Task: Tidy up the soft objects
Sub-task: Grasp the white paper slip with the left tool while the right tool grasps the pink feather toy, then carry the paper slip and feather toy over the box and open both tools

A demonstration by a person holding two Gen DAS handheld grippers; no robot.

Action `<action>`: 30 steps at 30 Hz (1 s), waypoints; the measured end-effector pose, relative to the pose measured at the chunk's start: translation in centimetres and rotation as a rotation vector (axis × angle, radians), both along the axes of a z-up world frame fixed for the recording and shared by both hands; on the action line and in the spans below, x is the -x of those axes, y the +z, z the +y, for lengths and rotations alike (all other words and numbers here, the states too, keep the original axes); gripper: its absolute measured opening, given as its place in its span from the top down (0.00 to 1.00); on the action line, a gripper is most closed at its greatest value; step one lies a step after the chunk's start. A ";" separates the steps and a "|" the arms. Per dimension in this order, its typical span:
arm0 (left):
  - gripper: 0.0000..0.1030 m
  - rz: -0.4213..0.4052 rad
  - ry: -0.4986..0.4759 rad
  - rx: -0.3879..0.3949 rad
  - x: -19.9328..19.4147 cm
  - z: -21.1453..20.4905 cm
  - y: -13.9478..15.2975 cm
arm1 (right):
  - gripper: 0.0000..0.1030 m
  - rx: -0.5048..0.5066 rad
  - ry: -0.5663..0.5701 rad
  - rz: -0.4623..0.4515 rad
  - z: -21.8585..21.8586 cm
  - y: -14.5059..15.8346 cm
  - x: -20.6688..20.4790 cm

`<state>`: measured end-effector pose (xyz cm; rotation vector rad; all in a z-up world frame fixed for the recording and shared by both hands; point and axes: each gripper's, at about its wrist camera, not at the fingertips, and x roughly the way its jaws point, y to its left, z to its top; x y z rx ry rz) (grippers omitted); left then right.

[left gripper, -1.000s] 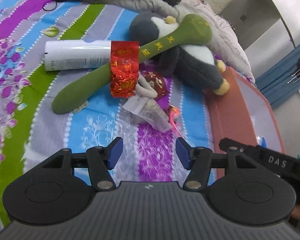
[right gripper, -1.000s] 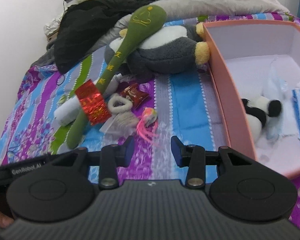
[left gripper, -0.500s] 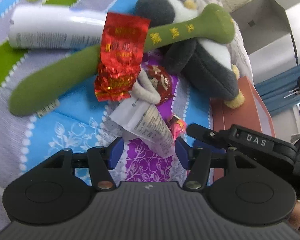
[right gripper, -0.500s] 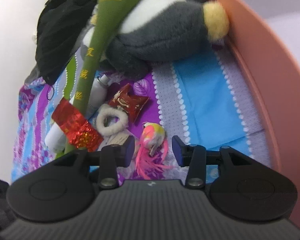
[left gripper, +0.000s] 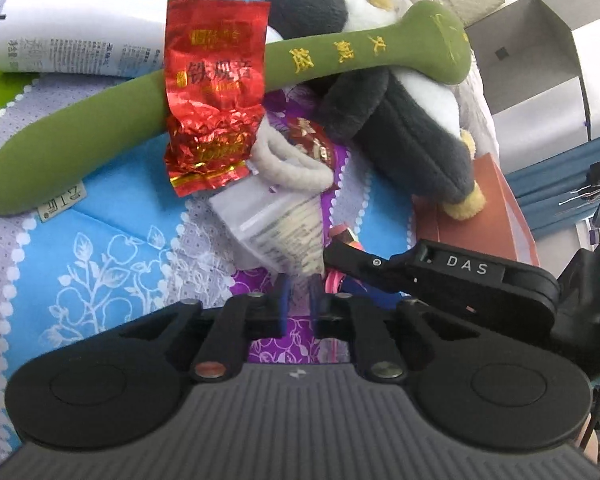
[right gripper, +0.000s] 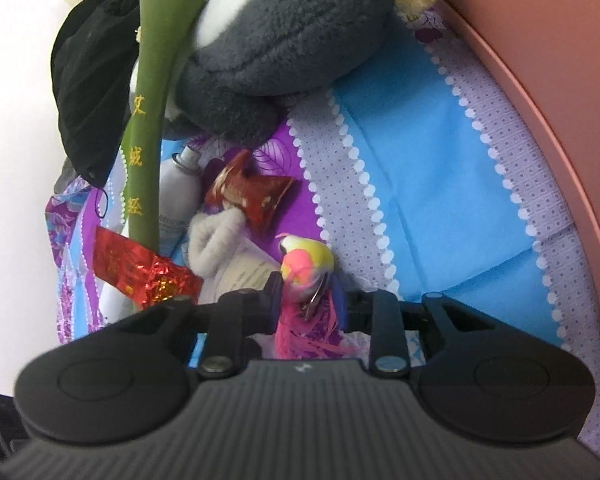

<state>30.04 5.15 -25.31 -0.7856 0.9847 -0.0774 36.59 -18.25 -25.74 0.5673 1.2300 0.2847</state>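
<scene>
My left gripper (left gripper: 300, 292) is shut on the lower corner of a clear printed packet (left gripper: 276, 224) that lies on the striped bedspread. My right gripper (right gripper: 306, 296) is closing on a small pink and yellow feathered bird toy (right gripper: 306, 266), its fingers against the toy's sides. In the left wrist view the right gripper's finger (left gripper: 352, 258) reaches in beside the packet. Behind lie a grey penguin plush (left gripper: 404, 120), a long green plush stick (left gripper: 100, 120) and a white fuzzy loop (left gripper: 292, 164).
A red foil tea packet (left gripper: 214, 92) rests on the green stick, with a white spray can (left gripper: 80, 44) behind and a small red sachet (right gripper: 256, 196) by the loop. The pink box wall (right gripper: 540, 100) rises at right. A black garment (right gripper: 92, 80) lies far left.
Both grippers came down and forward to the pile. The left jaws shut on the clear packet's corner. The right jaws narrowed around the bird toy.
</scene>
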 end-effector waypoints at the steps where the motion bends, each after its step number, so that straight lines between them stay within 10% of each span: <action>1: 0.92 -0.003 -0.003 -0.001 0.2 -0.1 0.3 | 0.72 0.007 0.004 -0.008 0.0 0.2 0.2; 18: 0.95 -0.045 -0.067 -0.027 8.1 -1.0 4.7 | 0.72 0.146 0.084 -0.130 -1.2 5.7 8.0; 30: 0.95 -0.063 -0.149 -0.207 13.8 -2.3 6.5 | 0.72 0.287 0.180 -0.242 -0.2 8.5 16.1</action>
